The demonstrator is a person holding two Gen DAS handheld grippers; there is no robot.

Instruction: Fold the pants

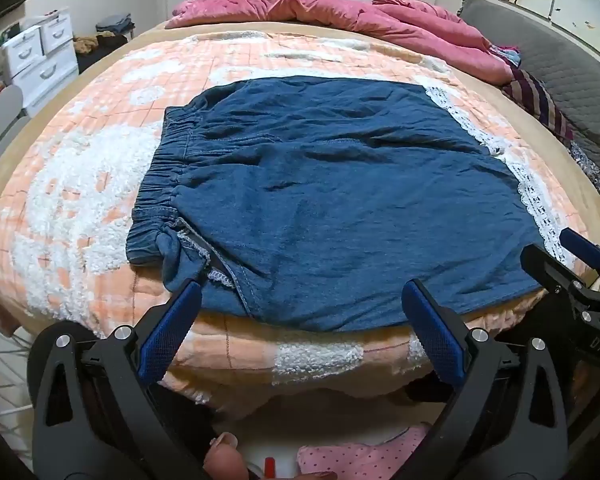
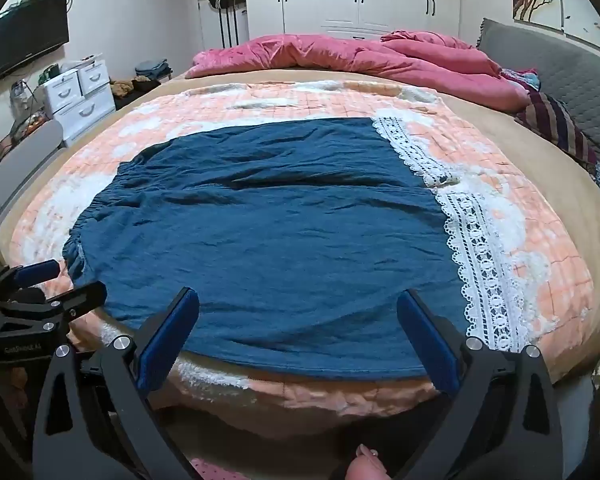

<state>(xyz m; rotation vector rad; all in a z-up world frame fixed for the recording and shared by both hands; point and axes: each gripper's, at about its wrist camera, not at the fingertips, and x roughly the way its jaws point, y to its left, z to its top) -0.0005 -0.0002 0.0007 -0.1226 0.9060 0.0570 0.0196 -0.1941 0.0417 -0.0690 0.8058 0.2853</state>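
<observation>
Left wrist view shows the blue denim pants (image 1: pixel 332 184) spread flat on a peach and white quilt (image 1: pixel 80 184) at the near edge of the bed, elastic waistband (image 1: pixel 156 188) to the left and white lace hems (image 1: pixel 496 148) to the right. Both tongs are spread wide and hold nothing: the left gripper (image 1: pixel 300 300) hovers over the near hem of the cloth beside a bunched corner under the waistband, and the right gripper (image 2: pixel 298 312) hovers over the near edge further toward the lace.

From here the likeliest fault is a grip that takes only the top layer, because the garment seems to lie in 2 or more layers and the near edge hangs slightly over the bed's side; the fold would then drag the lower layer askew. The bunched corner (image 1: pixel 188 256) could fold in as a lump if it is not smoothed first. Pinching the quilt together with the denim is another risk, since the fluffy cover sits directly beneath. Whether the far leg lies squarely under the near one I cannot tell from either view. Uneven lifting by the 2 hands would skew the lace hems.
</observation>
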